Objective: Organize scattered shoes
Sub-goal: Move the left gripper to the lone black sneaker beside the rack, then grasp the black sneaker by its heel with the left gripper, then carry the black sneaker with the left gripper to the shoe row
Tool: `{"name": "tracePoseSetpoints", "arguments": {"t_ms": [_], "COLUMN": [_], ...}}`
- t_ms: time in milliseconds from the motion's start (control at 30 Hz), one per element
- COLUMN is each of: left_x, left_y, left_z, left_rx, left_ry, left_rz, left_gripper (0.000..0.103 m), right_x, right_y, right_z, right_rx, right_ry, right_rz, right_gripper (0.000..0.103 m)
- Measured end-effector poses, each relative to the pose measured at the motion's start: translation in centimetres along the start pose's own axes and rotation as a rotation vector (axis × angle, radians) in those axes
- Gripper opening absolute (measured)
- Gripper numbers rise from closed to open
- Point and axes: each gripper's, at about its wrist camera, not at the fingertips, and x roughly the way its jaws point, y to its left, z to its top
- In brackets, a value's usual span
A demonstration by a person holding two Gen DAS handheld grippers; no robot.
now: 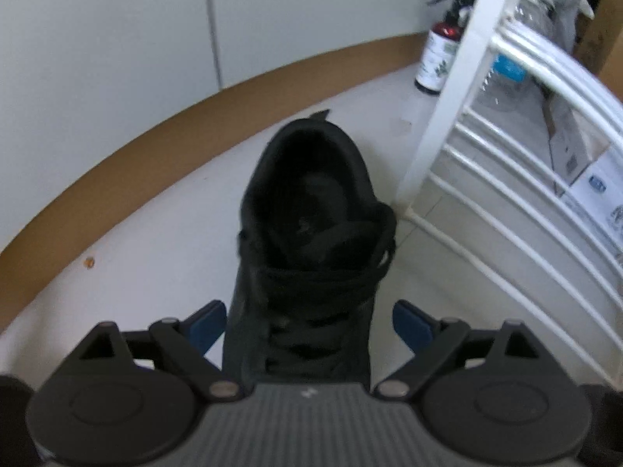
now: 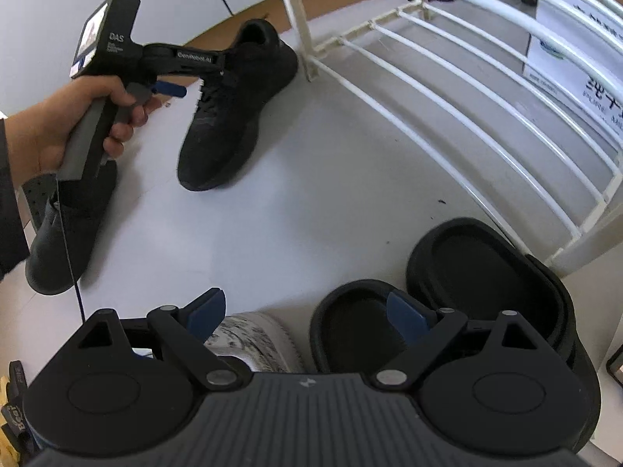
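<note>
A black lace-up sneaker [image 1: 307, 233] stands on the pale floor with its heel toward the wall. My left gripper [image 1: 309, 325] is open and straddles its laced front; the left pad sits close to the shoe's side and a gap shows at the right pad. In the right wrist view a hand [image 2: 58, 136] holds that gripper over the same sneaker [image 2: 233, 116]. A second black shoe [image 2: 66, 233] lies at the lower left. My right gripper [image 2: 307, 315] is open above a whitish shoe [image 2: 257, 338] and a pair of black clogs [image 2: 486, 264], holding nothing.
A white wire shoe rack [image 2: 467, 89] stands on the right, its post [image 1: 440, 124] just beside the sneaker. A spray bottle [image 1: 436, 58] stands by the brown skirting [image 1: 117, 179]. Printed boxes [image 2: 576, 58] sit behind the rack bars.
</note>
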Motion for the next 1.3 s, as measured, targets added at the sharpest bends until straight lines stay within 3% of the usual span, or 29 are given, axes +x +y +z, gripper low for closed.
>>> {"name": "tracePoseSetpoints", "arguments": {"t_ms": [67,300,433,533,633,900,1300], "left_x": [0.8,3.0,3.8,3.1,2.8,1.2,-5.2], "left_y": [-0.2,0.1,-0.3,0.1,0.3,0.6,2.8], "left_z": [0.5,1.2,1.3,1.6,1.7,0.9,-1.9], "left_rx": [0.004,-0.051,-0.026,-0.018,0.008,0.077,0.087], "left_ry": [0.015,0.028,0.056,0.049,0.067,0.096,0.057], "left_rz": [0.027,0.014,0.032,0.027,0.037,0.017,0.022], "left_gripper": [0.096,0.099,0.088,0.074,0.071,0.067,0.066], "right_x": [0.0,-0.1,-0.5,-0.7,-0.9,-1.4,-3.0], "right_y": [-0.3,-1.0,-1.5,-1.7,-2.2,-1.5,0.4], "right_z": [0.1,-0.1,-0.3,-0.4,-0.6,-0.7,-2.0], "right_rx": [-0.003,-0.015,-0.01,-0.01,-0.002,-0.023,-0.054], "right_ry": [0.001,0.021,0.017,0.013,0.015,0.008,0.001], "right_rz": [0.0,0.008,0.013,0.011,0.007,0.028,0.052], "right_gripper": [0.094,0.094,0.094,0.094,0.094,0.094,0.094]}}
